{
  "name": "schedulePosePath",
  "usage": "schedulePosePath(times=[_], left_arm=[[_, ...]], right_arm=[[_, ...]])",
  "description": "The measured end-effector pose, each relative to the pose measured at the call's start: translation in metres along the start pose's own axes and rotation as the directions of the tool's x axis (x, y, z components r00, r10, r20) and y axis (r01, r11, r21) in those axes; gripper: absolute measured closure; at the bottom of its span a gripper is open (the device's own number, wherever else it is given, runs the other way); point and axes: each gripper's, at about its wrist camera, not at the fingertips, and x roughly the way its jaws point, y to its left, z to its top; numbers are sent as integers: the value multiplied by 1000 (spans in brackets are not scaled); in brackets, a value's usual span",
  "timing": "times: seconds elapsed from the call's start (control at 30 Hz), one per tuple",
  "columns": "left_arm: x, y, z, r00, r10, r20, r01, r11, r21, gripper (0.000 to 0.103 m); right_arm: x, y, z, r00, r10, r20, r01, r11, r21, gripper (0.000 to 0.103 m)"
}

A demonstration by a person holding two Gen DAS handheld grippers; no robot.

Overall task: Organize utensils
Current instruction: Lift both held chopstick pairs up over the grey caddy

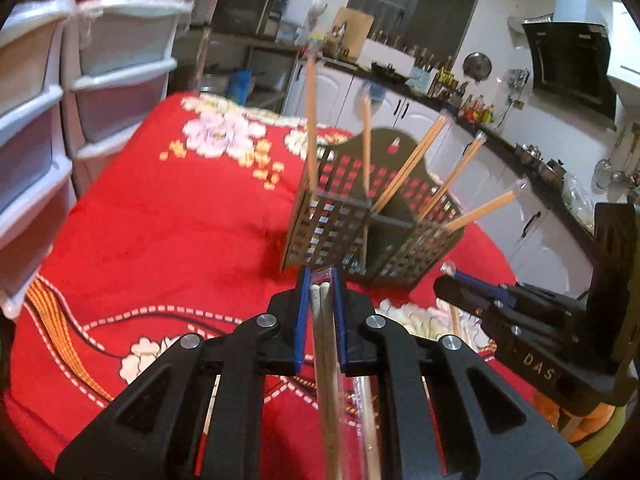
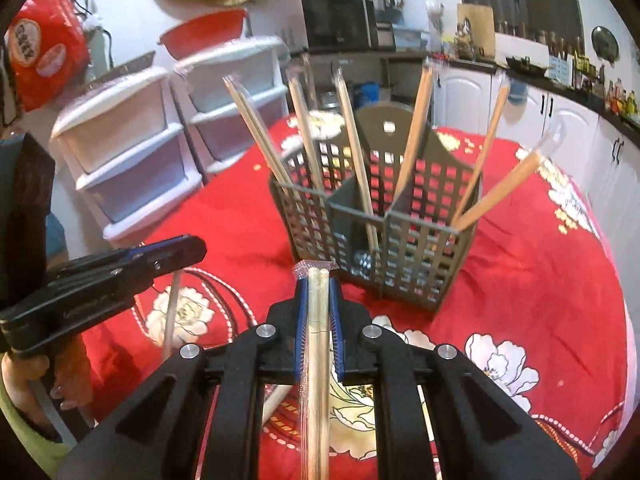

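Red floral cloth covers the counter (image 2: pixel 520 264) beneath the grey holder (image 2: pixel 376 216) — each claw, left (image 1: pixel 320 280) and right (image 2: pixel 318 280), clamps wrapped chopsticks (image 2: pixel 318 320).

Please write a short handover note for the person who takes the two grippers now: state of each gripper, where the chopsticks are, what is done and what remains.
Left gripper: shut on a wrapped pair of chopsticks.
Right gripper: shut on another wrapped pair.
Holder: grey, slotted, upright on the red tablecloth, ahead of both grippers.
Done: several wrapped pairs already stand in its compartments.
Left: put both held pairs into the holder. Whether more lie on the table I cannot tell.
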Motion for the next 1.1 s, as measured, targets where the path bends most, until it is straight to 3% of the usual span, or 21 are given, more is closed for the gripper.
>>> schedulePosePath(times=[0.5,1.1], left_arm=[[-26,-27,21,995,-29,97,26,999,29,98],[-37,-57,55,979,-91,182,78,994,76,98]], right_arm=[[-55,-6,7,990,24,142,-28,999,26,92],[-95,-34,28,953,-29,302,6,997,78,92]])
